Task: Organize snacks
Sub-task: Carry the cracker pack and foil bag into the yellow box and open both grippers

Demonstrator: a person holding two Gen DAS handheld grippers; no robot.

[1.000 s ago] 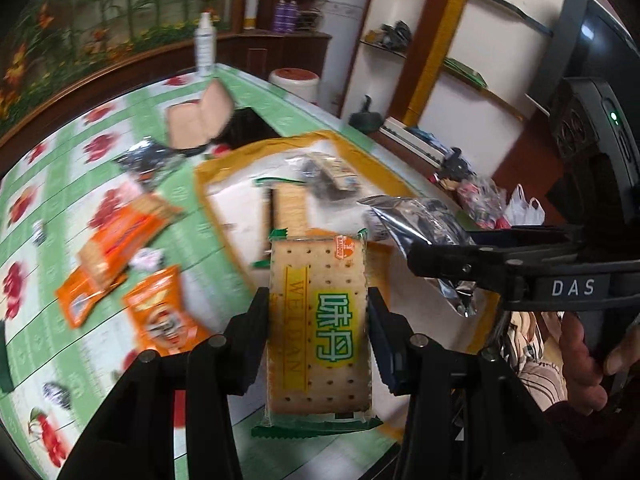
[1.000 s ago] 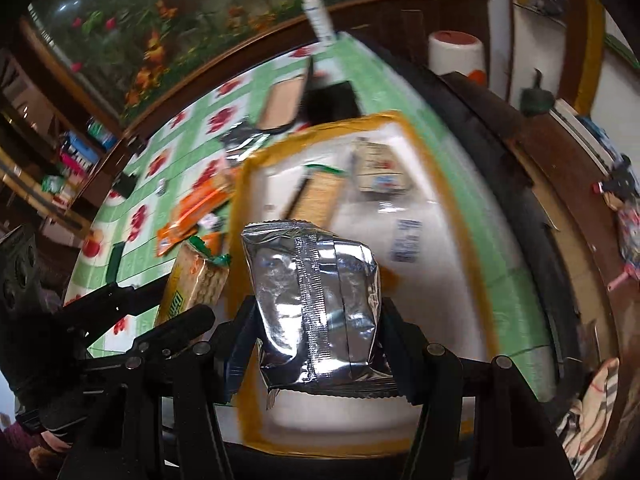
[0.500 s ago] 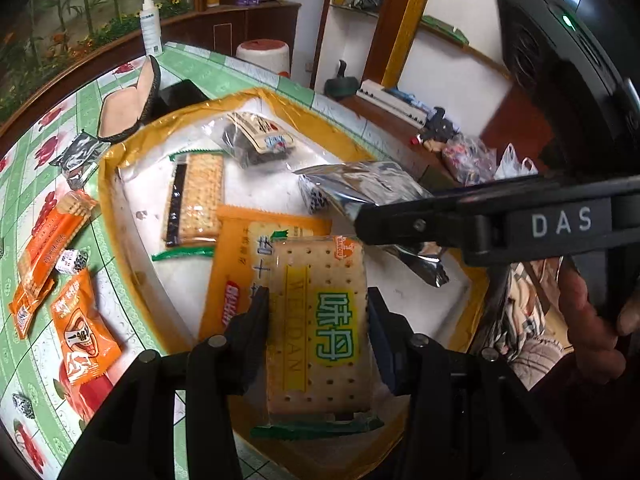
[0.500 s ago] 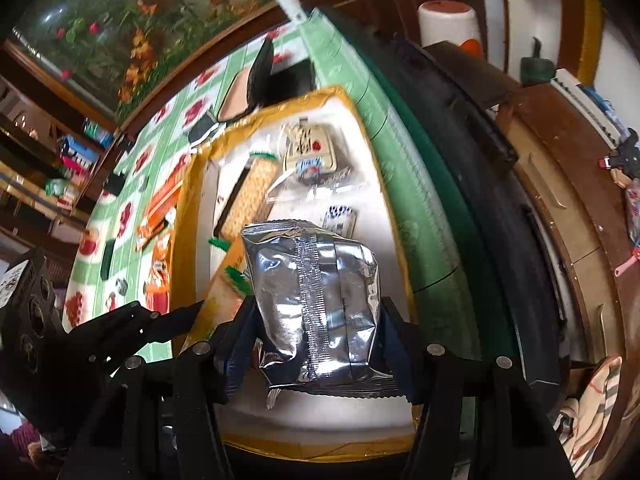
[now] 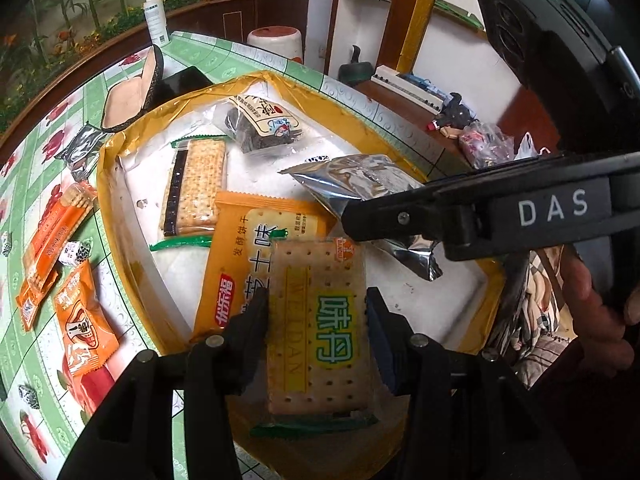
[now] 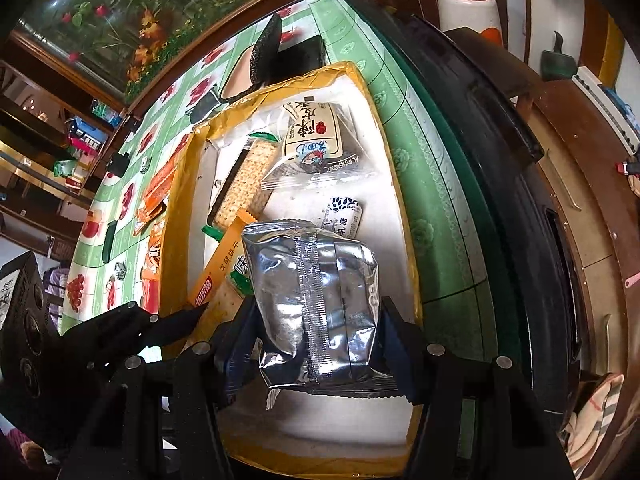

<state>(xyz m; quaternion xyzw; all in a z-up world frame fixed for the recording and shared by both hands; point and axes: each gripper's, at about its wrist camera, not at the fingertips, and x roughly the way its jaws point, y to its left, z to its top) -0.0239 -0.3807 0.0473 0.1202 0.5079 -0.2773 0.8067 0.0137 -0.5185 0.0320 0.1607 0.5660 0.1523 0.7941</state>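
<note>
I've got both claws loaded over the yellow-rimmed tray (image 5: 120, 216). My left gripper (image 5: 318, 316) pinches the cracker pack (image 5: 318, 320) by its long edges, and the pack hangs above the tray's near end. My right gripper (image 6: 316, 324) clamps the silver foil pouch (image 6: 316, 300) the same way, over the tray's near half. I read the step as drop-off: both snacks are carried in and neither is set down yet.

Next move, as I judge it: lower each one and spread the pads. The left needs a bare spot, because the orange biscuit pack (image 5: 244, 264) lies right under and at 10 o'clock of the cracker pack. White floor shows at 3 o'clock of it, but the right claw crosses there, so I would stagger the two releases.

Already in the tray: a clear cracker sleeve (image 5: 196, 188) at 11 o'clock, a dark snack in a clear bag (image 5: 260, 124) at 12, and a small candy (image 6: 344, 216) by the right wall.

On the green tablecloth (image 5: 40, 160), at 9 o'clock of the tray, orange packets (image 5: 84, 324) and small candies wait; a sunglasses case (image 5: 132, 96) sits beyond the far rim.
</note>
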